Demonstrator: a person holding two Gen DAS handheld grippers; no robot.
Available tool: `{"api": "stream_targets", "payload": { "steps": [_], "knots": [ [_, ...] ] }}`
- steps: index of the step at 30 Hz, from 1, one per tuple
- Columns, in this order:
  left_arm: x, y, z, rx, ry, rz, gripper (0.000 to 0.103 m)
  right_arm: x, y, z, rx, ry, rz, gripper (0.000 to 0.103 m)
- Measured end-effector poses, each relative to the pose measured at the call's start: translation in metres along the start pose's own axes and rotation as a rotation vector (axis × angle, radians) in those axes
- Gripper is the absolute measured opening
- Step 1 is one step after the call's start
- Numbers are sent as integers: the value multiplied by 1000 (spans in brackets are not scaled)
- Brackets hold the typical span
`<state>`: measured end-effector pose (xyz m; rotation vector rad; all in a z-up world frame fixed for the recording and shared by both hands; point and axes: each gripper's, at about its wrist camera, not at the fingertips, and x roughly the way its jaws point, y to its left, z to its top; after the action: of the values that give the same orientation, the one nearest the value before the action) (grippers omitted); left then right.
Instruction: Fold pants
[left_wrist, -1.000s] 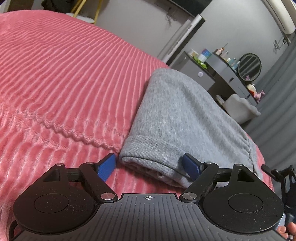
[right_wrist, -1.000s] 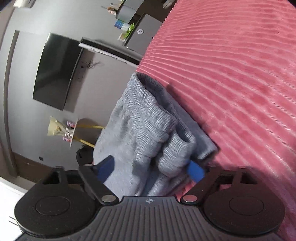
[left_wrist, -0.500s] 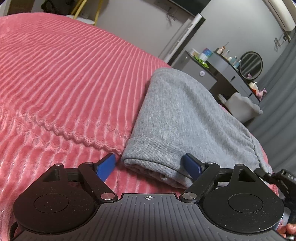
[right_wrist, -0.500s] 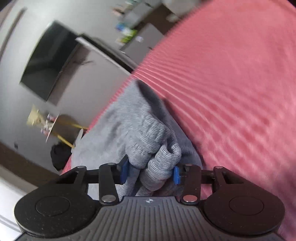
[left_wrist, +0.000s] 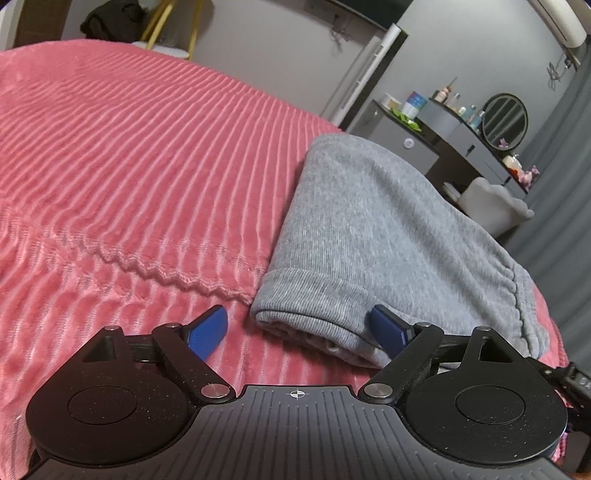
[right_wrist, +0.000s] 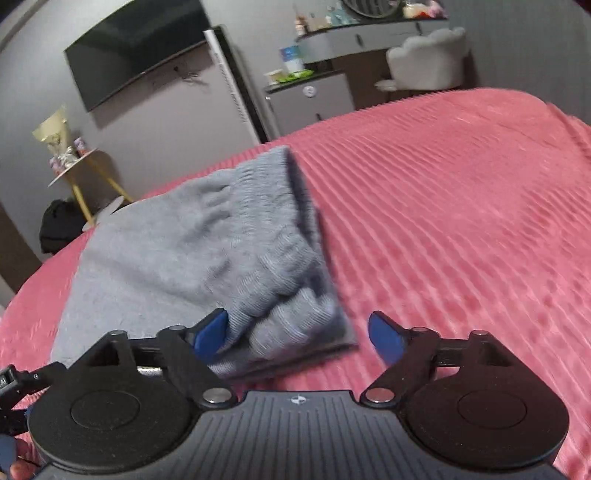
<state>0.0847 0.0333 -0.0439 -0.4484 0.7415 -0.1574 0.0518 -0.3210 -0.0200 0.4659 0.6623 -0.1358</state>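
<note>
Grey knit pants (left_wrist: 373, 221) lie folded into a compact bundle on the pink ribbed blanket (left_wrist: 129, 166), which serves as the reference surface; the bundle sits close to the blanket edge that faces the grey cabinet (right_wrist: 310, 98). In the left wrist view, the ribbed cuff end of the pants points toward the camera, with stacked layers visible at the fold. The left gripper (left_wrist: 299, 328) has its jaws spread wide: one blue pad rests over bare blanket just beside the cuff, and the other pad lies against the cuff's far corner, with no squeeze on the fabric. In the right wrist view, the gathered waistband end of the pants (right_wrist: 207, 258) is nearest the camera, bunched into soft ridges. The right gripper (right_wrist: 297, 332) has just been opening its jaws and now stands wide; the bunched corner of the pants lies between the pads, touching one of them, while the other pad is clear above the blanket, so nothing is clamped. This view is slightly blurred. A wall-mounted dark screen (right_wrist: 136, 44) hangs beyond the blanket.
</note>
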Motion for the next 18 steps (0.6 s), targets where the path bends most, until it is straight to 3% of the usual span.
{"api": "stream_targets", "payload": {
  "steps": [6, 9, 11, 14, 18],
  "knots": [
    [-12, 0, -3, -11, -15, 41, 89, -14, -10, -9, 95, 37, 1, 83],
    [-27, -8, 3, 38, -60, 47, 89, -22, -9, -9, 90, 13, 17, 83],
    [-37, -21, 10, 121, -106, 55, 89, -28, -5, -11, 67, -15, 4, 84],
    [-36, -42, 23, 225, -113, 82, 90, -31, 6, -13, 25, -77, -41, 84],
    [-22, -65, 42, 301, -145, 89, 91, -43, 31, -10, -138, -252, -90, 84]
  ]
}}
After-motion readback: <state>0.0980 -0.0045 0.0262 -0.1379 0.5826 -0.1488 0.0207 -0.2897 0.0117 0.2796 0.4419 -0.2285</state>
